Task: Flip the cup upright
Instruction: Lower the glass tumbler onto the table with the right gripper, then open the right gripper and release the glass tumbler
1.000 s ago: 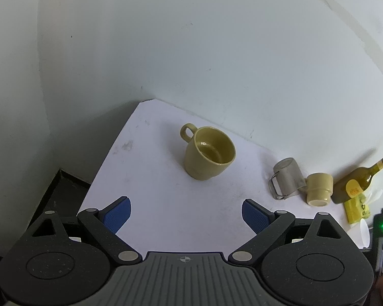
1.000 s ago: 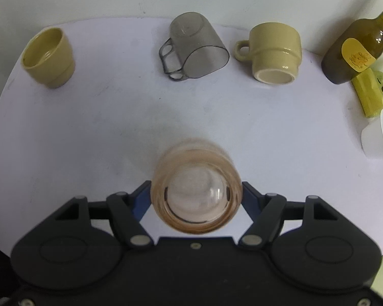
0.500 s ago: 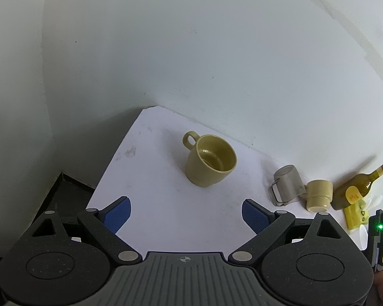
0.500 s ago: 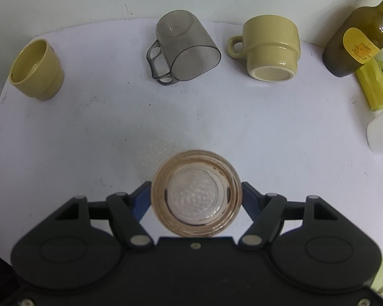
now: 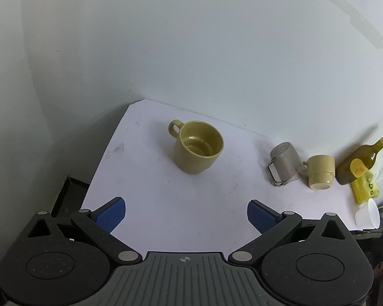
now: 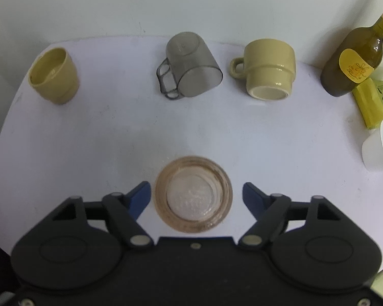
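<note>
Standing upright on the white table (image 6: 89, 153), the amber glass cup (image 6: 193, 194) shows its open mouth to the right wrist camera, and it sits between the blue pads of the right gripper (image 6: 194, 197). Those pads are spread apart with a visible gap on each side of the rim, so nothing clamps the glass; the left pad is nearer to it than the right one. The cup is close in front of the gripper's black body.

Along the far edge of the table, near the wall, an olive mug (image 6: 54, 75) stands upright at the left, a smoky transparent mug (image 6: 190, 65) lies on its side in the middle, and a second olive mug (image 6: 269, 68) rests tipped with its base facing the camera just to the right of it. An olive-green bottle (image 6: 355, 58) with a yellow label leans at the far right, beside a yellow packet (image 6: 370, 104) and a white plastic cup (image 6: 381, 150) lying on its side.

From the left wrist view, the left gripper (image 5: 186, 211) hovers with its blue pads wide apart and holding nothing, well short of the upright olive mug (image 5: 198, 146).
</note>
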{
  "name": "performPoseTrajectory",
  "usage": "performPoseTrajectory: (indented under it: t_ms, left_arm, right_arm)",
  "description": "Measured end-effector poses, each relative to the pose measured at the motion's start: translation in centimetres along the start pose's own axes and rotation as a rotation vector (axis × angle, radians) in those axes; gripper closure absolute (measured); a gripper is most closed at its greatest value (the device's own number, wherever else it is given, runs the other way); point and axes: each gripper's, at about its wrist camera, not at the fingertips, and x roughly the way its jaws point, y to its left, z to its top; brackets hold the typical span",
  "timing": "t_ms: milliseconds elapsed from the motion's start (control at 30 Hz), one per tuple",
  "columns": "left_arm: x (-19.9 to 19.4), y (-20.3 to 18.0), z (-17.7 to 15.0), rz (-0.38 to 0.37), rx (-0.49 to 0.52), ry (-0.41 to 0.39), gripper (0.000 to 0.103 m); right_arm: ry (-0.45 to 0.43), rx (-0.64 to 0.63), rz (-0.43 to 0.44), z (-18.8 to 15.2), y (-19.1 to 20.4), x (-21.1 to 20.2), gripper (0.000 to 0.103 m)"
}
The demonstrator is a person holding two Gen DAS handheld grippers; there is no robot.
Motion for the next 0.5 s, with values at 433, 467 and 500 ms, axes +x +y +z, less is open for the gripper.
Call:
performPoseTrajectory:
  t_ms: [433,467,500]
  left_arm:
    - [-0.1,0.9,-1.3,0.061,-0.095,0.005,0.0]
    - [-0.1,0.9,-1.4,0.063,-0.095,0.005,0.0]
    - [-0.1,0.7,-1.5,0.066,-0.094,0.004,0.0]
  right_arm:
    - [0.002,-0.064,-0.016,4.6,0.4,2.2,0.032]
    - [0.002,-0.066,-0.015,4.9,0.4,2.3,0.032]
    - [0.002,-0.071,-0.014,5.3,0.3,2.5,0.033]
